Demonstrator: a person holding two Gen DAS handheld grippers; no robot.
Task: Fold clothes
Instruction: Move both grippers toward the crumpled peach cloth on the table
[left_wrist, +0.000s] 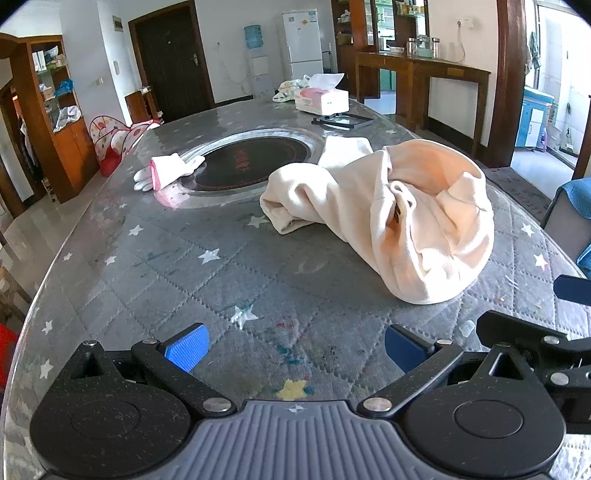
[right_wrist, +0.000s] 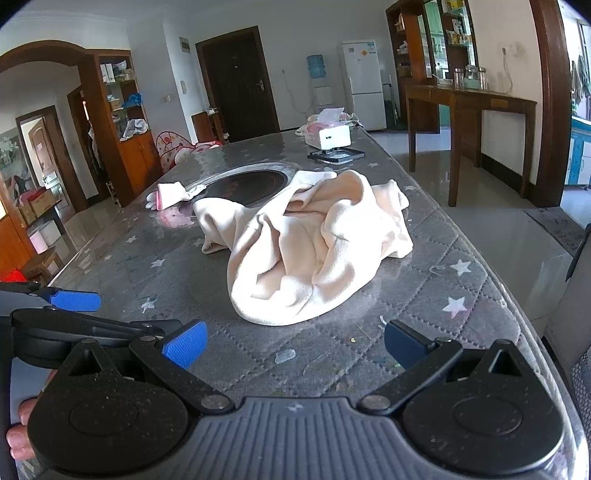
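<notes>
The top (left_wrist: 391, 218) was a soft cream heap on the table (left_wrist: 166, 273), all bunched up with no neat fold in it, so I think the folding had not begun and every bit of the job was left to do: spread it flat, tuck in the sleeves, fold it over. In the left view it sat at about 1 o'clock from the left gripper (left_wrist: 295, 349), a little way off and not touching. That gripper's blue pads (left_wrist: 186, 350) were wide apart with nothing between them. The right gripper (right_wrist: 293, 345) was the same, pads apart and empty, with the top (right_wrist: 314, 247) close ahead at 12 o'clock but not touched. Past the top was a dark round plate (left_wrist: 255, 160) set into the table, and the far edge of the cloth lay over its rim. A white and pink glove (left_wrist: 166, 171) rested at the plate's 9 o'clock side. Further back sat a tissue box (left_wrist: 321, 98) and a flat black frame (left_wrist: 345, 121). The left view showed the open round end of the top, like a hood or neck hole, and a small dark tag inside. The right view did not show that, but it showed more folds and a flat piece sticking out toward 3 o'clock. It also showed the left gripper at its 9 o'clock edge, and fingers (right_wrist: 20, 432) of a hand down in the corner.
</notes>
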